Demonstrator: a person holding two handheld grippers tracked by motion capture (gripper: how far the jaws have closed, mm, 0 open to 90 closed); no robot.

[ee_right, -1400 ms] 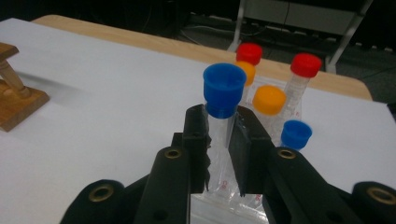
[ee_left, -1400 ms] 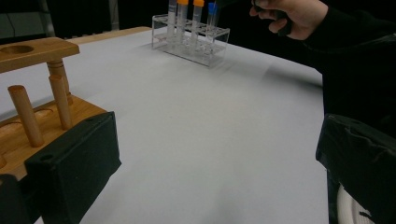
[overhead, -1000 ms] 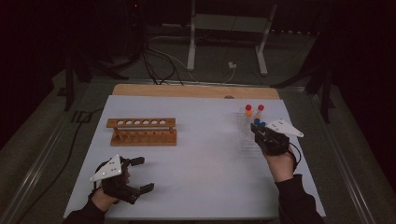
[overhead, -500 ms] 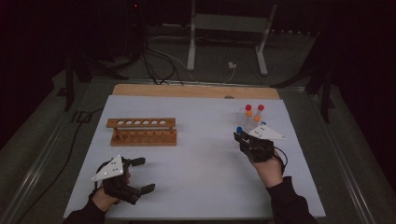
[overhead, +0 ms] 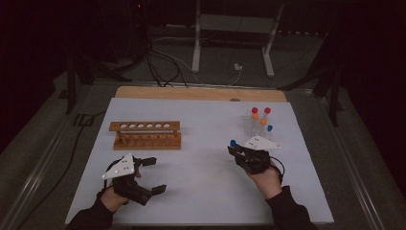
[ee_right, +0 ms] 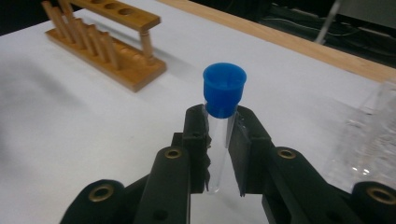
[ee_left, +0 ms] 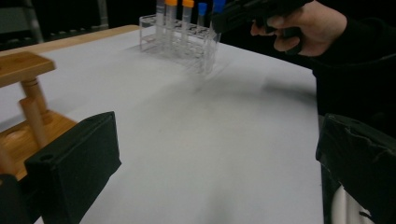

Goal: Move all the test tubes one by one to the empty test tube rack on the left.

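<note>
One blue-capped tube (ee_right: 222,122) upright between right gripper (ee_right: 219,140) jaws, clamped.

A white sheet covers the tabletop (overhead: 201,191), with a strip of bare wood showing along its far edge. A wooden rack (overhead: 146,134) stands on it just beyond the left tongs (overhead: 151,175). A clear rack (overhead: 256,125) with capped tubes stands just beyond the right tongs (overhead: 233,150).
</note>
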